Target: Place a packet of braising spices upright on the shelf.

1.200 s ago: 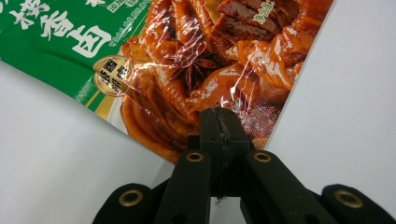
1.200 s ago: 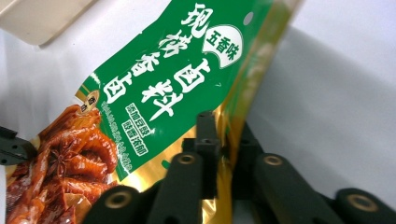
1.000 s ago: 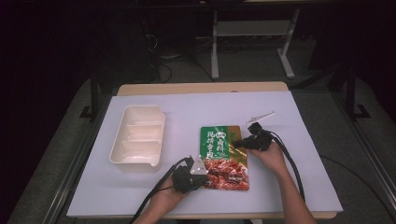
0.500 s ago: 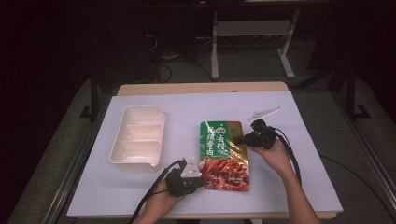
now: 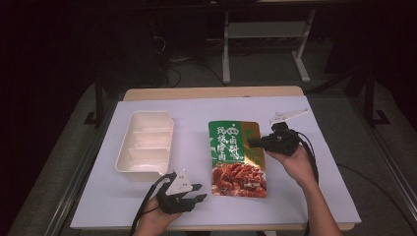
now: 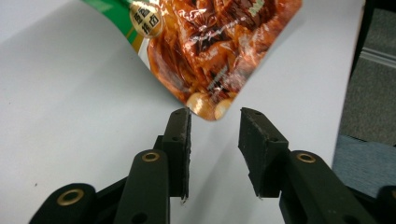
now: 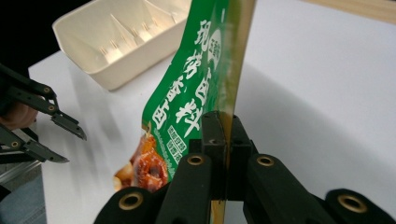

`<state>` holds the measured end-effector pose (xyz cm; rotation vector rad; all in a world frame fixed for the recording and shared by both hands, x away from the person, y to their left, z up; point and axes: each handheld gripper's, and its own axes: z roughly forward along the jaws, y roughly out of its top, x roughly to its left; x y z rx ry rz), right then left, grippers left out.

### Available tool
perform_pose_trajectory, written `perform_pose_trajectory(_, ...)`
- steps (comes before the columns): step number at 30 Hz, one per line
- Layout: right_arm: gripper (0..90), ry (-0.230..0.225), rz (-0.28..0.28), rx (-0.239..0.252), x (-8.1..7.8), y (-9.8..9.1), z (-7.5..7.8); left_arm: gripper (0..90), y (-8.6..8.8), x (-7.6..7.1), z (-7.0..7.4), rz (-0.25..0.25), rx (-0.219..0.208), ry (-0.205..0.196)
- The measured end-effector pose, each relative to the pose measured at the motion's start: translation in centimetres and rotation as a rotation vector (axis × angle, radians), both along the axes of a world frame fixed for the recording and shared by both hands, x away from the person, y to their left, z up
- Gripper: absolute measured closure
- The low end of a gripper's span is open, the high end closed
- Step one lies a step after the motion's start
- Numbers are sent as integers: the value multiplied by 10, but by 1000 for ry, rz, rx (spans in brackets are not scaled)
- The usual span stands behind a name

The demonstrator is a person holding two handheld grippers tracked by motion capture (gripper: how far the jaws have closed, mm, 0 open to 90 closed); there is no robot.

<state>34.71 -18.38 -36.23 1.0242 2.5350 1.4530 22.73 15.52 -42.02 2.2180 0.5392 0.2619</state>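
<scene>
A food pouch point(image 5: 236, 157), green on top and red-brown below, lies mid-table, its right edge lifted off the white sheet. My right gripper point(image 5: 253, 141) is shut on that edge; in the right gripper view the jaws point(image 7: 224, 126) clamp the pouch point(image 7: 196, 93), which stands almost on edge. My left gripper point(image 5: 200, 192) sits near the front edge, just left of the pouch's lower corner. Its jaws have just been opening and stand open point(image 6: 215, 116). The pouch's corner point(image 6: 208, 105) lies at the fingertips, with neither pad pressing on it.
A cream tray point(image 5: 145, 145) with several compartments rests left of the pouch and is empty; in the right gripper view the tray point(image 7: 121, 42) is beyond the pouch. A white sheet point(image 5: 196, 113) covers the table. Table legs and cables stand behind in the dark.
The left gripper opened, released the pouch's lower-left corner and drew back leftward. The right gripper rose, tilting up the pouch's right edge.
</scene>
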Motion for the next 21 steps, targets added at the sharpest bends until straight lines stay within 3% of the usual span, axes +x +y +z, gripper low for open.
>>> perform_pose_trajectory(9, 900, -44, -7, 1, -8, 4, 21, 549, 11, -11, -2, -3, -15, -23)
perform_pose_trajectory(11, 900, -56, -3, -5, -10, 6, 25, 523, 12, -12, -5, 4, -24, -9)
perform_pose_trajectory(15, 900, -72, 0, -14, -12, 10, 34, 487, 14, -14, -8, -4, -8, -13)
perform_pose_trajectory(21, 900, -103, 2, -16, -15, 14, 49, 450, 19, -16, -8, -3, -20, -16)
